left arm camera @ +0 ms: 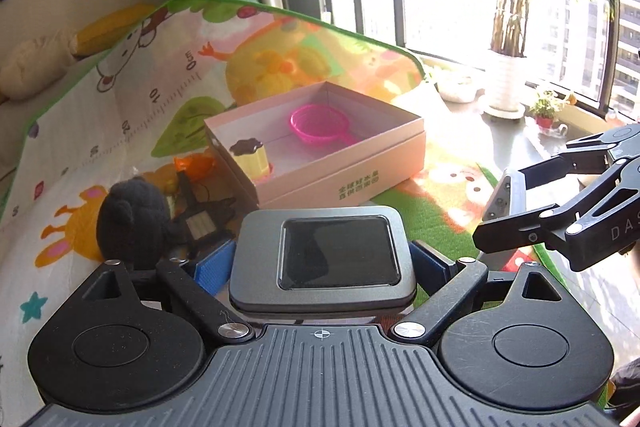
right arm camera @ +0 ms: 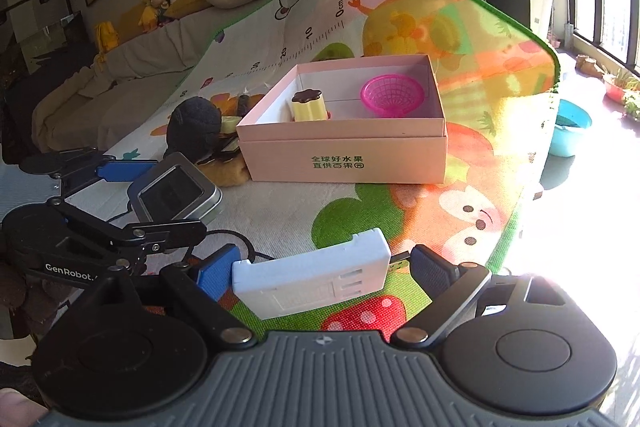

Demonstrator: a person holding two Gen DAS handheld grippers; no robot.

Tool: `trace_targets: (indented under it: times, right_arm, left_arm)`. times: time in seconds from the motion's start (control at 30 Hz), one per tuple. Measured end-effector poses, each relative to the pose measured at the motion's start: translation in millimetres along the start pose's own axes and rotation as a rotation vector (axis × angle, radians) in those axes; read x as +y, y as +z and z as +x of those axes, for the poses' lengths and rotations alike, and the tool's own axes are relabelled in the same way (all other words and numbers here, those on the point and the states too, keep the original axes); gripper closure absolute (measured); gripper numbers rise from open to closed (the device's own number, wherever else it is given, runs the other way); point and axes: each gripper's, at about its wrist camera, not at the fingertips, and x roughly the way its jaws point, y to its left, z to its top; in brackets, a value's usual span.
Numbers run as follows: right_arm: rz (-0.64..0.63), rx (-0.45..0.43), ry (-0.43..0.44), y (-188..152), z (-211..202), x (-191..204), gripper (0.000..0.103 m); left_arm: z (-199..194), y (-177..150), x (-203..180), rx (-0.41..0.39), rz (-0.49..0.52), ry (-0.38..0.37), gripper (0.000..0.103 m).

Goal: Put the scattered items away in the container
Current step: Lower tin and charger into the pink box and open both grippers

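A pink cardboard box point(left arm camera: 340, 183) point(right arm camera: 344, 155) stands on the play mat and holds a pink toy basket point(left arm camera: 318, 125) point(right arm camera: 392, 95) and a yellow toy pudding point(left arm camera: 250, 157) point(right arm camera: 308, 105). My left gripper point(left arm camera: 322, 263) is shut on a grey metal tin with a window lid point(left arm camera: 324, 259) point(right arm camera: 176, 191), held just in front of the box. My right gripper point(right arm camera: 316, 277) is shut on a white plastic device point(right arm camera: 312, 279) point(left arm camera: 502, 199), to the right of the left gripper point(right arm camera: 120, 183).
A black plush toy point(left arm camera: 128, 223) point(right arm camera: 194, 127), an orange toy point(left arm camera: 196, 163) and small dark items point(left arm camera: 202, 223) lie left of the box. The colourful mat point(left arm camera: 120, 99) slopes up onto a sofa. A blue basin point(right arm camera: 570, 131) and potted plants point(left arm camera: 508, 83) stand by the window.
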Motion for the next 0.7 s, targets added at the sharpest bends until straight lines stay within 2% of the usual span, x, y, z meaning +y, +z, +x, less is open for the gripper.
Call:
trace_targets:
  times: [0.3, 0.5, 0.6, 0.7]
  right_arm:
    - [-0.025, -0.104, -0.017, 43.0, -10.6, -6.6, 0.011]
    - [-0.027, -0.198, -0.067, 110.9, 6.1, -19.9, 0.011]
    - [0.036, -0.191, -0.039, 145.5, 33.4, -30.4, 0.011]
    - [0.112, -0.124, 0.002, 165.4, 65.3, -38.9, 0.003]
  left_arm:
    - [23.1, 42.3, 12.2, -0.1, 0.057, 0.001, 0.008]
    - [74.0, 72.3, 30.2, -0.148, 0.028, 0.012, 0.007]
    - [101.2, 78.5, 42.0, -0.11, -0.011, -0.019, 0.007]
    - [96.1, 70.1, 52.0, -0.076, -0.055, -0.029, 0.005]
